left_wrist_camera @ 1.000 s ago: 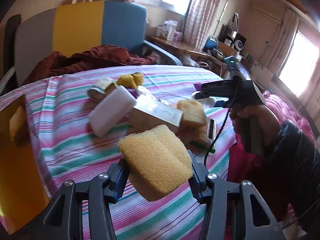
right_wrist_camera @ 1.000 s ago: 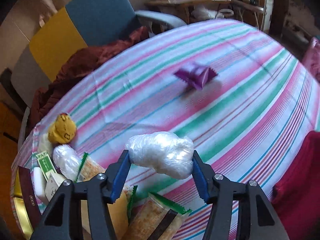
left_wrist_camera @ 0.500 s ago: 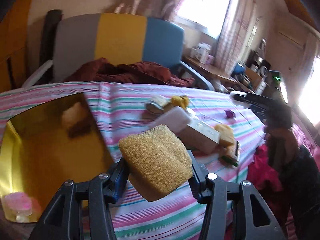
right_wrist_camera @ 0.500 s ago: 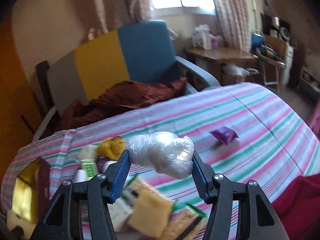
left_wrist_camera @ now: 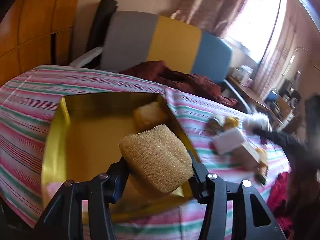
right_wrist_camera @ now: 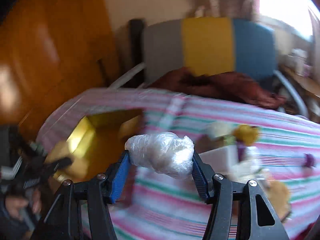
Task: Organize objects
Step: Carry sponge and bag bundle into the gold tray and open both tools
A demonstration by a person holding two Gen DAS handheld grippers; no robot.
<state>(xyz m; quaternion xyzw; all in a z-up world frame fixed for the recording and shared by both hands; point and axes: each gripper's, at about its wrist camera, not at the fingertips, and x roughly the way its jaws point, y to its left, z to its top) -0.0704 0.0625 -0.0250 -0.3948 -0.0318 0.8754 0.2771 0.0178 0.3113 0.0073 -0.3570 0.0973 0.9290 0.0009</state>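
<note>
The left tool (left_wrist_camera: 158, 170) is closed snugly on a yellow, bumpy foam sponge (left_wrist_camera: 156, 158). It holds the sponge in the air over the near right corner of the shiny gold open box (left_wrist_camera: 56, 140). The right tool (right_wrist_camera: 160, 166) is closed on a soft white lump wrapped in clear crinkly plastic (right_wrist_camera: 162, 152). It hangs above the pink and green striped cloth on the tabletop (right_wrist_camera: 200, 206), just to the right of the box.

I think the job is partly done. One pale yellow sponge (left_wrist_camera: 149, 114) already sits in the far right corner of the box, and something pink (left_wrist_camera: 53, 187) shows in the near left corner, too blurry to name. The two held things are not in yet. More things wait on the cloth to the right: a white block (left_wrist_camera: 228, 142), a tan cardboard box (left_wrist_camera: 245, 156), a small yellow fuzzy thing (left_wrist_camera: 232, 121) and other bits I cannot make out. So a lot is left.

The middle of the box floor is bare, so there is plenty of room to drop both things. The box walls stand up all around, and the right wall is close under the held sponge, so it likely needs to go left a little to clear that edge. The box sits near the tabletop's left edge. Both tools are heading for the same box, so they could bump. The right wrist picture is smeared.
</note>
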